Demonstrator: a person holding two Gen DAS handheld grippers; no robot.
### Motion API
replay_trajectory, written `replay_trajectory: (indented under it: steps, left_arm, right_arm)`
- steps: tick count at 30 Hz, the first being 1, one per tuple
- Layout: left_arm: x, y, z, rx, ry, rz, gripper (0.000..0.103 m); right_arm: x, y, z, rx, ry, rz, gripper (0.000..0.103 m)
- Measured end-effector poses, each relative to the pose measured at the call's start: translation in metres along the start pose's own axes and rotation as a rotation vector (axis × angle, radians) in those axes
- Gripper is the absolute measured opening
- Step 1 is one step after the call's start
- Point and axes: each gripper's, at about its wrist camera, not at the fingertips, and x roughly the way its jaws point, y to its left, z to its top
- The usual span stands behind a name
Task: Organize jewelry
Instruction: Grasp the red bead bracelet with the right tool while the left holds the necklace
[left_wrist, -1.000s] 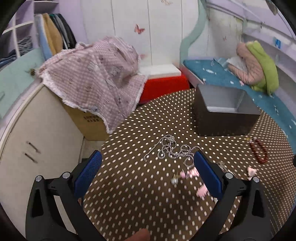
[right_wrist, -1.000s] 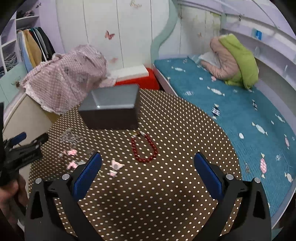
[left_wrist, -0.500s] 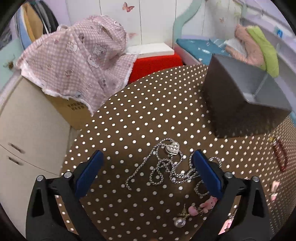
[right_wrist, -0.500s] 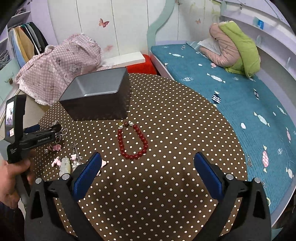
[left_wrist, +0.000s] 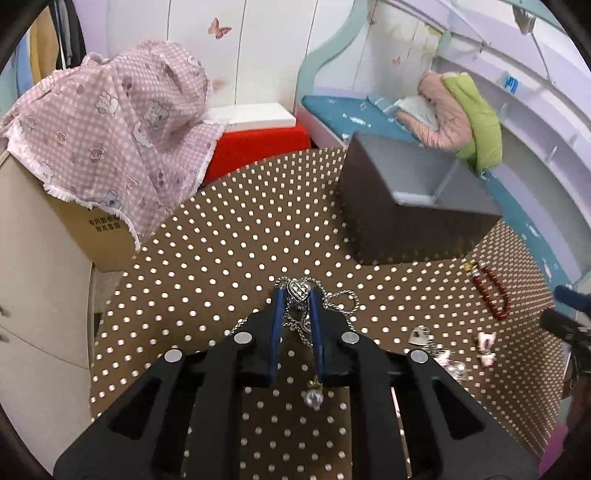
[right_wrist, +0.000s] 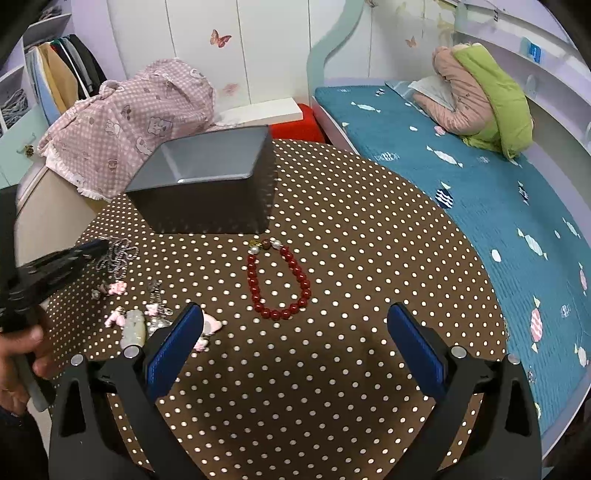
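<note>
Left wrist view: the left gripper (left_wrist: 295, 295) has just closed its jaws; the blue pads stand narrow, clamped on the silver chain (left_wrist: 341, 299), whose heart pendant (left_wrist: 298, 289) shows right at the fingertips. More chain loops out to the right of the pads on the dotted tablecloth (left_wrist: 221, 258). A small crystal charm (left_wrist: 313, 397) lies near, between the gripper's arms. The grey box (left_wrist: 406, 206) stands open at far right. The red bead bracelet (left_wrist: 491, 291) lies right of the chain, near the box's corner. Small pink and silver trinkets (left_wrist: 450, 354) are scattered at near right. A pink checked cloth (left_wrist: 118, 122) covers a carton beyond the table on the left.

Right wrist view: the right gripper (right_wrist: 295, 343) hovers over the table with jaws wide and nothing between them. The bracelet (right_wrist: 279, 280) lies just beyond them, in front of the box (right_wrist: 207, 184). At left the other gripper (right_wrist: 62, 266), held by a hand (right_wrist: 22, 358), meets the chain (right_wrist: 120, 254). The trinkets (right_wrist: 140, 314) lie near the right gripper's left finger. A teal bed (right_wrist: 461, 184) runs along the right.
</note>
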Motion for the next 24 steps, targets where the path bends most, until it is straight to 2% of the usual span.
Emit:
replay_trajectory:
  steps: [3,6,11,13,16,18,19,20,24]
  left_arm:
    - [-0.02,-0.003,0.001,-0.004,-0.041,0.004,0.014]
    - [-0.04,-0.004,0.003,-0.001,-0.082,0.006,0.014]
    - [-0.072,-0.012,0.006,0.021,-0.14,0.01,0.014]
    - [-0.082,-0.017,0.007,0.027,-0.158,0.011,0.014]
    - [-0.091,-0.019,0.006,0.03,-0.177,0.007,0.014]
    - [-0.096,-0.021,0.005,0.032,-0.185,0.005,0.014]
    - [-0.098,-0.021,0.004,0.033,-0.189,0.003,0.014]
    - [-0.101,-0.021,0.004,0.035,-0.195,0.001,0.014]
    - [-0.114,-0.025,0.005,0.041,-0.222,-0.002,0.014]
  right_arm:
    - [0.011,-0.004,0.0,-0.001,0.023,-0.003,0.095]
    - [0.022,-0.002,0.002,-0.023,0.037,0.021,0.086]
    - [0.037,0.012,0.009,-0.087,0.049,0.087,0.051]
    - [0.043,0.019,0.013,-0.115,0.049,0.11,0.046]
    - [0.055,0.029,0.013,-0.164,0.07,0.102,0.037]
    - [0.055,0.034,0.011,-0.217,0.052,0.071,0.025]
    - [0.054,0.035,0.01,-0.232,0.047,0.059,0.013]
    - [0.053,0.034,0.01,-0.228,0.051,0.069,0.007]
    - [0.046,0.021,0.004,-0.214,0.05,0.096,0.006]
